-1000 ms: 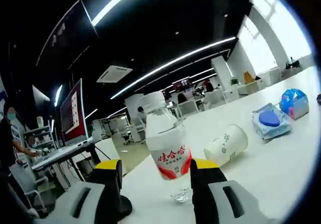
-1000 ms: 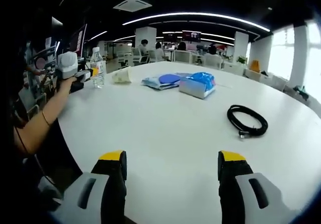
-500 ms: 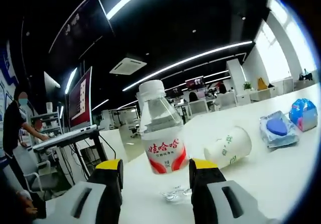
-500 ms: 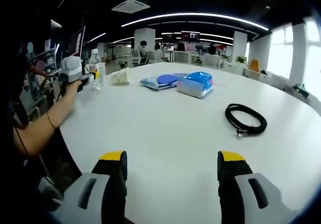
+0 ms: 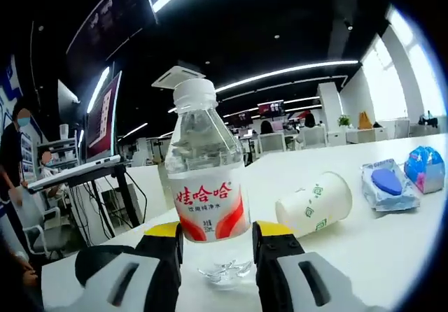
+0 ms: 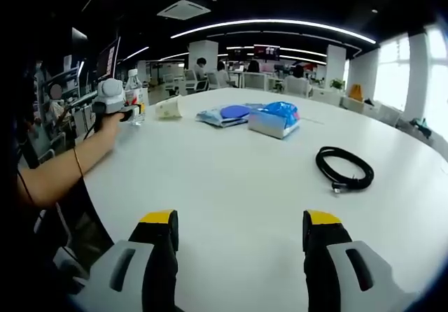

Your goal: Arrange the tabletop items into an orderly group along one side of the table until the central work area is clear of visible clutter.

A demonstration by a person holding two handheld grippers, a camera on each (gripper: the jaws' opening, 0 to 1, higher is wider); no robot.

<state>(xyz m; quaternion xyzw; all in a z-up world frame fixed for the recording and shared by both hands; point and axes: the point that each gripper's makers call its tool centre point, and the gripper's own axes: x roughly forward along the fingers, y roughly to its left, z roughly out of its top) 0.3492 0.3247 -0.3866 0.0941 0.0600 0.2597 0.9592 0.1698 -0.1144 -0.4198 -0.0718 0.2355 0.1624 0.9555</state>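
With my left gripper [image 5: 217, 245] at the water bottle [image 5: 204, 168], its jaws flank the bottle's base; I cannot tell whether they grip.

The bottle stands upright near the table [image 6: 231, 179] edge; beyond it lie the tipped paper cup [image 5: 313, 203], then the blue packets [image 5: 389, 185]. My right gripper [image 6: 238, 238] hangs agape, well apart from the coiled black cable [image 6: 344, 166].

A white table [image 6: 231, 186] is carrying a bottle [image 6: 134, 96] and a tipped cup [image 6: 169, 107] near its far left edge, a blue-topped packet [image 6: 222, 115] touching a tissue pack [image 6: 275, 119] further in, and a coiled cable [image 6: 344, 168] lying toward the right edge
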